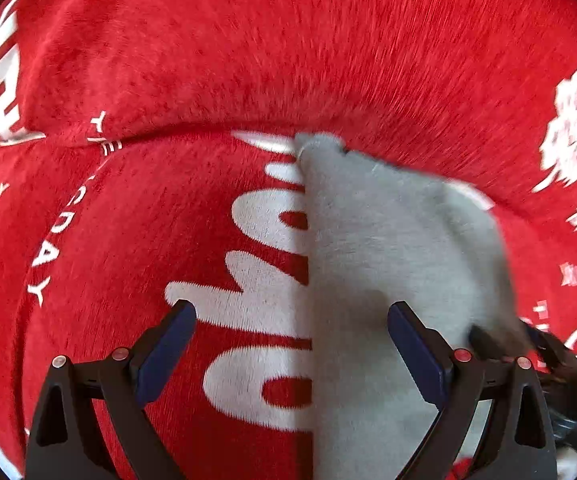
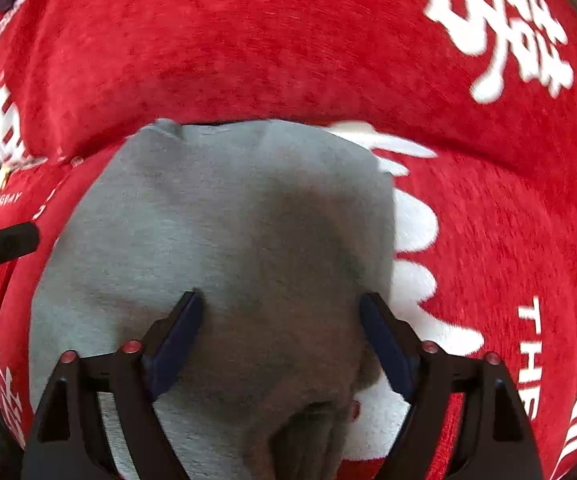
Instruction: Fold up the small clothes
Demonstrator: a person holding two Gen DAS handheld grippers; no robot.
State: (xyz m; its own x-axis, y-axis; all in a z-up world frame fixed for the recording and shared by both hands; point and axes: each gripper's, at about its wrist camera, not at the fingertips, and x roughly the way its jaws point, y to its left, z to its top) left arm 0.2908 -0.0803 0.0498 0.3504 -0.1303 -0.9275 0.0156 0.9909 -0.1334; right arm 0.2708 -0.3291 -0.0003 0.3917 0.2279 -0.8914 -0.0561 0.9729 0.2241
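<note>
A small grey garment [image 1: 388, 248] lies on a red plush cover [image 1: 248, 60] with white lettering. In the left wrist view its straight left edge runs down the middle. My left gripper [image 1: 292, 312] is open, its right finger over the grey cloth, its left finger over the red cover. In the right wrist view the grey garment [image 2: 216, 220] fills the centre, its top edge at the cover's seam. My right gripper [image 2: 280, 304] is open just above the garment, holding nothing. Its right finger [image 2: 384, 340] is near the garment's right edge.
The red cover [image 2: 488, 220] spreads on all sides and rises behind a seam like a backrest. The right gripper [image 1: 500, 340] shows at the right of the left wrist view. The left gripper's finger [image 2: 4, 244] shows at the left edge of the right wrist view.
</note>
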